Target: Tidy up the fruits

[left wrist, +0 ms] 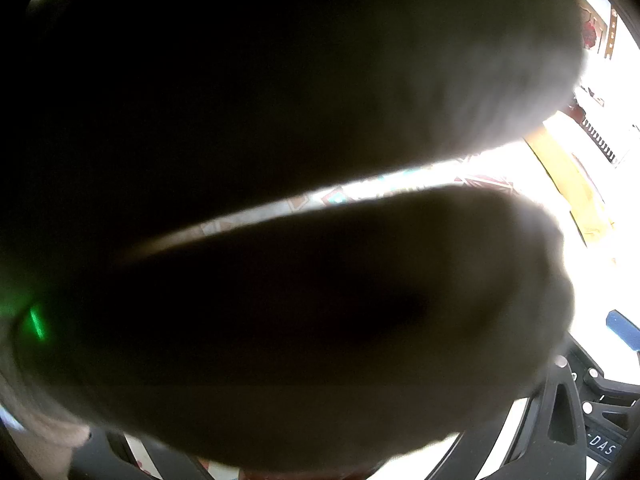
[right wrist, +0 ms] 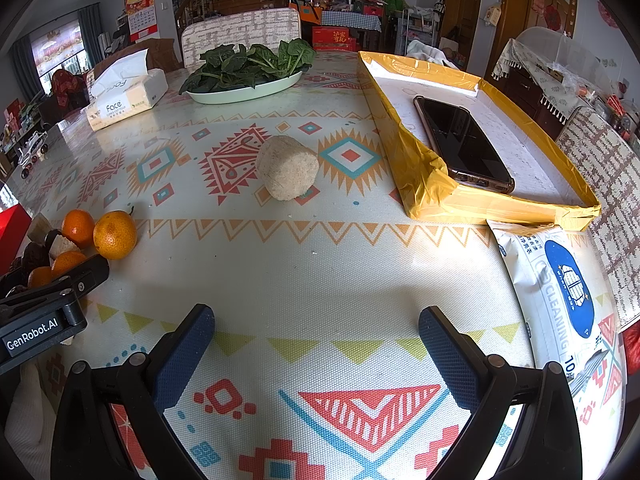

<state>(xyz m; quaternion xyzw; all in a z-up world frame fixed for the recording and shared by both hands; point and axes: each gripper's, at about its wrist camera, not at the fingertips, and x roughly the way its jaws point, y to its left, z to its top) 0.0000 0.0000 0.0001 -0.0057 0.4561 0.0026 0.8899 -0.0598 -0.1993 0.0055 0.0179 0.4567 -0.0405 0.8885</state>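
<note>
Several oranges lie at the table's left edge, the largest orange (right wrist: 115, 235) nearest, a smaller orange (right wrist: 78, 227) behind it. Beside them are dark lumps and a white chunk (right wrist: 60, 246). The black housing of my left gripper (right wrist: 40, 324) sits just in front of them, one finger (right wrist: 90, 274) reaching the pile. Its own view is almost wholly covered by two big dark blurred shapes (left wrist: 280, 300); only one blue pad (left wrist: 622, 332) shows. My right gripper (right wrist: 316, 320) hovers open over the patterned tablecloth, holding nothing.
A beige round lump (right wrist: 287, 168) sits mid-table. A yellow tray (right wrist: 424, 184) at right holds a phone (right wrist: 464, 144). A wipes pack (right wrist: 556, 292) lies before it. A tissue box (right wrist: 128, 96) and a plate of greens (right wrist: 248, 90) stand at the back.
</note>
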